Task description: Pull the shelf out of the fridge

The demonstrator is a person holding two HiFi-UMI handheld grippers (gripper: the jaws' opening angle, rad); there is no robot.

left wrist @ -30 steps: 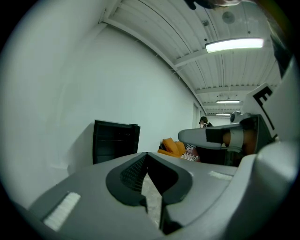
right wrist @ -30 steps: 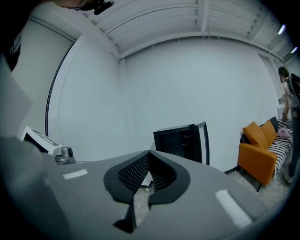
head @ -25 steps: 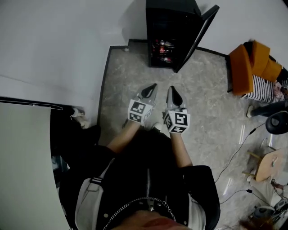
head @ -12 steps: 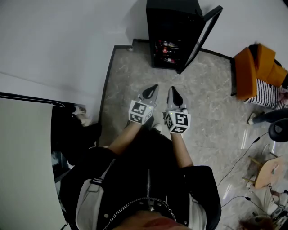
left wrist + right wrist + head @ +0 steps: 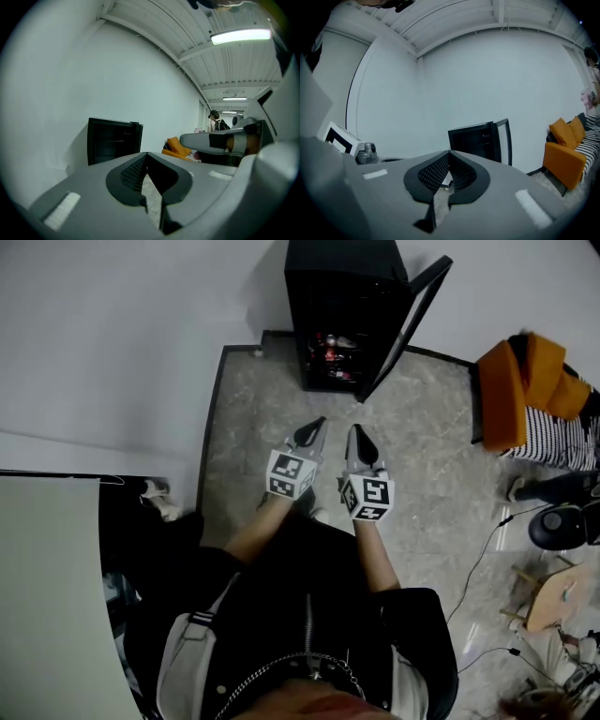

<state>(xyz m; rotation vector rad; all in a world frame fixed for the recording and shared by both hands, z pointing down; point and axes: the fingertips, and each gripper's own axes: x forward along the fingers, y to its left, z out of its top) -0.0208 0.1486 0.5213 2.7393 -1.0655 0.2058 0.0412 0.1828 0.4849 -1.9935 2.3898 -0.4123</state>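
A small black fridge [image 5: 342, 310] stands against the white wall at the top of the head view, its glass door [image 5: 405, 324] swung open to the right. Cans and bottles [image 5: 333, 348] show on its lower levels; the shelf itself I cannot make out. My left gripper [image 5: 317, 423] and right gripper [image 5: 356, 428] are side by side in front of my body, both shut and empty, pointing at the fridge from well short of it. The fridge [image 5: 114, 145] shows ahead in the left gripper view, and the fridge [image 5: 480, 140] with its door in the right gripper view.
An orange chair [image 5: 525, 385] with striped cloth stands right of the fridge. Cables [image 5: 487, 559] run over the marble floor at right, near a wooden stool [image 5: 553, 592]. A white panel [image 5: 47, 596] and dark bags [image 5: 141, 531] lie at left. A person [image 5: 216, 122] stands far off.
The fridge has drawn slightly nearer and shifted left in the head view as I step toward it. Both grippers stay shut and side by side.
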